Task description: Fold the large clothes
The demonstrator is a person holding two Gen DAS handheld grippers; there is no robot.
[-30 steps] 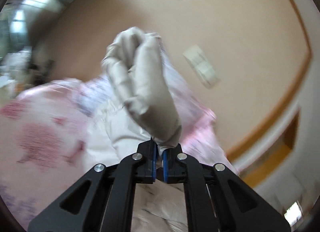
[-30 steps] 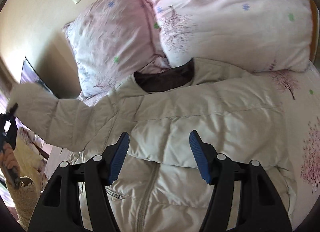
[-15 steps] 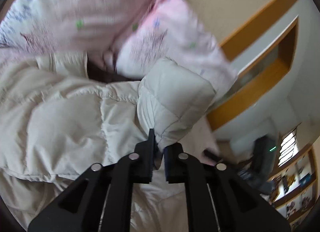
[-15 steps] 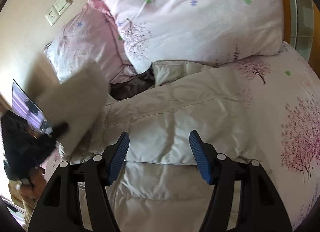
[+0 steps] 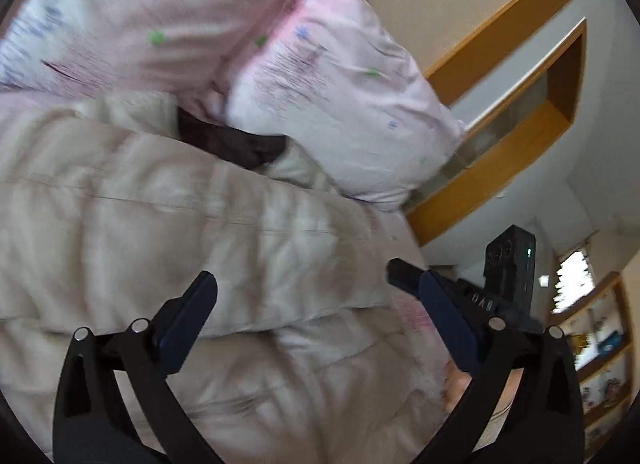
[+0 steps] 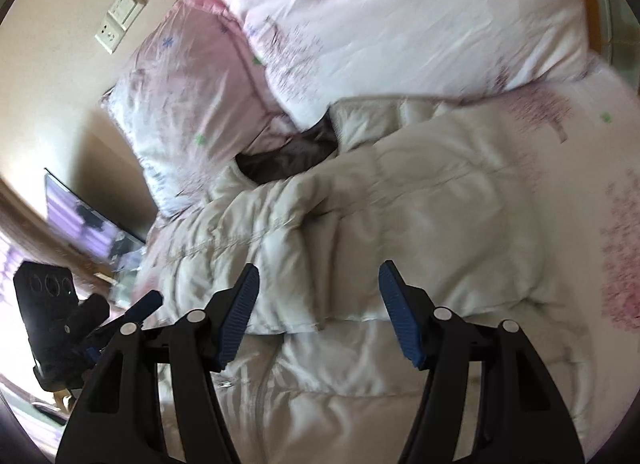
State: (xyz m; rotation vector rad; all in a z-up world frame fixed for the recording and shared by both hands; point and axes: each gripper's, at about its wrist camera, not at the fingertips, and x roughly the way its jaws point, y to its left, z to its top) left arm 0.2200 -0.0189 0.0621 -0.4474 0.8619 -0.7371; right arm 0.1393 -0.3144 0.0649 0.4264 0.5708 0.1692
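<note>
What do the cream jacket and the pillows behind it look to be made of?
Jacket: likely thin synthetic shell over puffy fill, slightly shiny; stitched quilt lines and billowy panels suggest it. Pillows: soft woven fabric, probably cotton-like, matte, with printed pink trees and fine creases.

Left gripper (image 5: pixel 300 284): jaws spread wide, nothing between the pads. Right gripper (image 6: pixel 318 276): jaws likewise spread wide, empty. Both point forward and downward, side by side.
</note>
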